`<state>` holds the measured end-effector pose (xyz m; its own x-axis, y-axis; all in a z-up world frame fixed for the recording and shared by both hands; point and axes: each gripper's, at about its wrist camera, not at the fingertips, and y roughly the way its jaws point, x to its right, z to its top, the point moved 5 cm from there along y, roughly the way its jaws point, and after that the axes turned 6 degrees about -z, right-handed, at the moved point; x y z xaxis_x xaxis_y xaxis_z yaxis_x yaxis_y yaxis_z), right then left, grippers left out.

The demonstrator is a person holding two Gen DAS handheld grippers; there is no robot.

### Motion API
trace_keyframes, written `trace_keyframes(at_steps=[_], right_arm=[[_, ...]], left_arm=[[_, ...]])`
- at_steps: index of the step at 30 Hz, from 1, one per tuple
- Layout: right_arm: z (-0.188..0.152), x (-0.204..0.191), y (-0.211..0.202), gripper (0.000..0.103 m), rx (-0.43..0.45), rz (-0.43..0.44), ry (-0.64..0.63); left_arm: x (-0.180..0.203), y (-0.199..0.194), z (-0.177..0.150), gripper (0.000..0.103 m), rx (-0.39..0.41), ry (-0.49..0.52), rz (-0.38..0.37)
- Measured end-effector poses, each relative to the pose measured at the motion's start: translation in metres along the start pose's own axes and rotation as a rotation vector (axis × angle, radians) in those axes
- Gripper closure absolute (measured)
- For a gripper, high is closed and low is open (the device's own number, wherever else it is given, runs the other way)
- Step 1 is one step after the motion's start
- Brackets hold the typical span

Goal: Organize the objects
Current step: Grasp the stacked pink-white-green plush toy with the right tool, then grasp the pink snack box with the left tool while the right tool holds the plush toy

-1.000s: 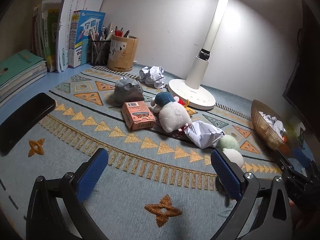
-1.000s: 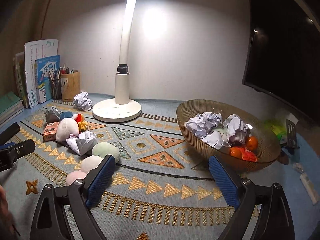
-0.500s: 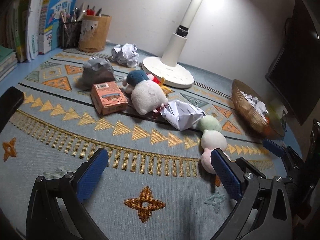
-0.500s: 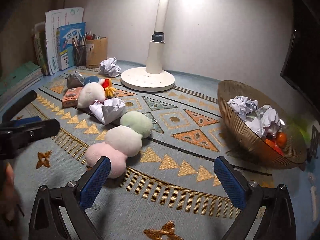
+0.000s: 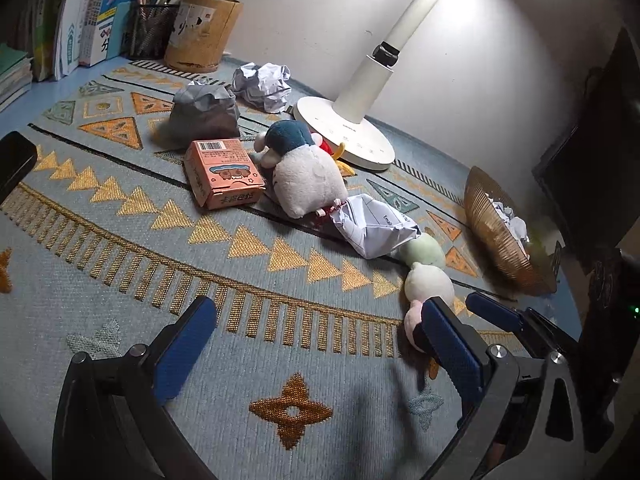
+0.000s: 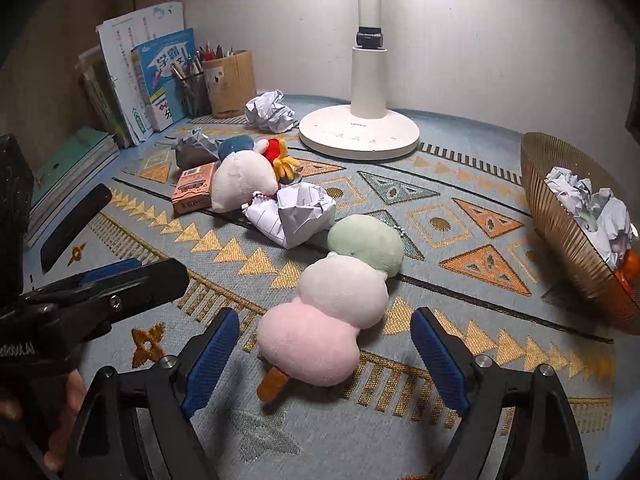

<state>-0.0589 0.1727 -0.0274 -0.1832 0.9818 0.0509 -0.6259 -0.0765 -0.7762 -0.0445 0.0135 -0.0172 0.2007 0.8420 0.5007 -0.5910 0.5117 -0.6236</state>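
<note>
Lying at the lower centre of the right wrist view, 1 plush dango skewer (image 6: 340, 300) has 3 balls, pink, white and green, and an orange stick end poking out below the pink ball. The right gripper (image 6: 325, 344) has its 2 blue-padded fingers (image 6: 212, 354) on either side of the pink ball, apart from it; they have just been narrowing, with the ball between them but not pressed. The left gripper (image 5: 316, 344) shows 2 fingers spread wide over bare mat (image 5: 120, 240), grasping nothing.

On the desk, 3 crumpled papers lie loose: 1 white ball (image 5: 262, 86) near the lamp base (image 5: 344, 136), 1 grey wad (image 5: 204, 110) left of it, and 1 folded white sheet (image 6: 292, 214) touching the green ball. 1 orange box (image 5: 222, 176) sits beside 1 white plush (image 5: 308, 182) with a blue cap. 2 pen holders stand at the upper left, 1 mesh cup (image 5: 150, 30) and 1 tan cylinder (image 5: 202, 32), beside upright books (image 6: 144, 80).

The wicker bowl (image 6: 560, 220) is cut off by the right edge; it holds several paper balls, too bunched to count, and something orange only partly seen. In the left wrist view, the left gripper's own finger hides most of the pink ball. A hand at the lower left of the right wrist view is mostly hidden.
</note>
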Motion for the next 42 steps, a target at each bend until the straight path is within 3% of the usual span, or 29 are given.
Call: trace_keyframes(at_steps=[2,4,6,9,13,17,19,21,22,24,27,30,31,35,42], right_arm=[[-0.001,0.004,0.008,0.026,-0.032,0.037,0.035],[-0.002,0.005,0.01,0.036,-0.039,0.08,0.048],[-0.002,0.003,0.006,0.057,-0.027,0.101,0.03],[-0.005,0.008,-0.001,0.058,-0.001,0.058,0.01],[-0.003,0.019,-0.01,0.058,0.047,0.142,0.066],[-0.003,0.016,-0.012,0.058,0.055,0.134,0.055],[-0.004,0.011,-0.012,0.058,0.055,0.126,0.037],[-0.005,0.008,-0.013,0.058,0.06,0.117,0.022],[-0.004,0.006,-0.013,0.058,0.062,0.11,0.015],[-0.005,0.004,-0.012,0.058,0.062,0.099,0.002],[-0.006,0.0,-0.012,0.058,0.068,0.083,-0.016],[-0.007,-0.002,-0.012,0.058,0.072,0.068,-0.031],[-0.007,-0.002,-0.012,0.058,0.074,0.066,-0.033],[-0.007,-0.001,-0.015,0.058,0.087,0.078,-0.024],[-0.012,0.007,-0.025,0.058,0.066,0.164,0.031]], left_arm=[[0.001,-0.002,0.004,0.001,0.013,0.025,0.021],[0.001,-0.005,0.012,0.001,0.036,0.049,0.047],[-0.005,-0.007,0.021,0.001,0.048,0.043,0.059],[-0.02,-0.011,0.038,0.001,0.069,0.026,0.085],[-0.044,-0.017,0.066,0.001,0.115,-0.008,0.14],[-0.057,0.005,0.078,0.002,0.033,-0.014,0.167],[-0.055,0.011,0.079,0.002,0.055,0.02,0.234],[-0.058,0.021,0.08,0.01,0.04,0.018,0.295],[-0.06,0.028,0.08,0.014,0.022,0.003,0.283],[-0.061,0.038,0.079,0.014,0.007,-0.03,0.254],[-0.059,0.044,0.081,0.015,0.019,-0.029,0.282],[-0.057,0.049,0.082,0.029,0.016,0.0,0.344],[-0.055,0.051,0.082,0.039,0.009,0.027,0.362],[-0.048,0.047,0.077,0.063,-0.004,0.059,0.302],[-0.018,0.008,0.032,0.064,0.001,0.081,0.119]])
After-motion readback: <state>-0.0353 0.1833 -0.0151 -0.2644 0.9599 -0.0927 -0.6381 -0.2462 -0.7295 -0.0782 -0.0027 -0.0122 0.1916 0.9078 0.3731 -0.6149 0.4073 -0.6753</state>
